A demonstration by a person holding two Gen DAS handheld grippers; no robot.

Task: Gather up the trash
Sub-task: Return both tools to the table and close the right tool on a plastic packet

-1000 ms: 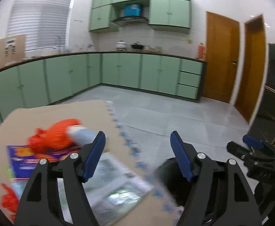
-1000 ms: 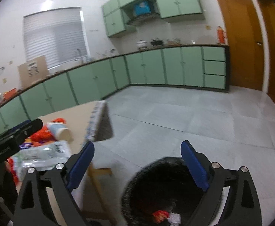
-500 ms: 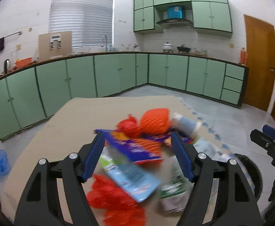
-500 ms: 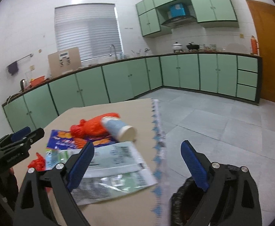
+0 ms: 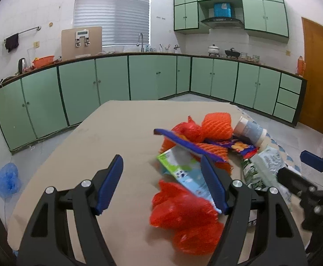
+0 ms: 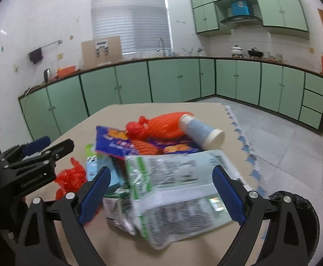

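both views were swung from the black bin [image 6: 294,210] back to the counter [image 5: 108,128]. the left hand-held gripper [image 5: 161,184] and right hand-held gripper [image 6: 161,197] were held open and empty. the trash pile [image 5: 201,141] lay on the counter, uncollected, so another pickup was judged next.

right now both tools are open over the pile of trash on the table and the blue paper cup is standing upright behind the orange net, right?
Not quite: the blue paper cup lies on its side against the orange net, as the right wrist view shows. The left tool and right tool are both open over the trash on the table.
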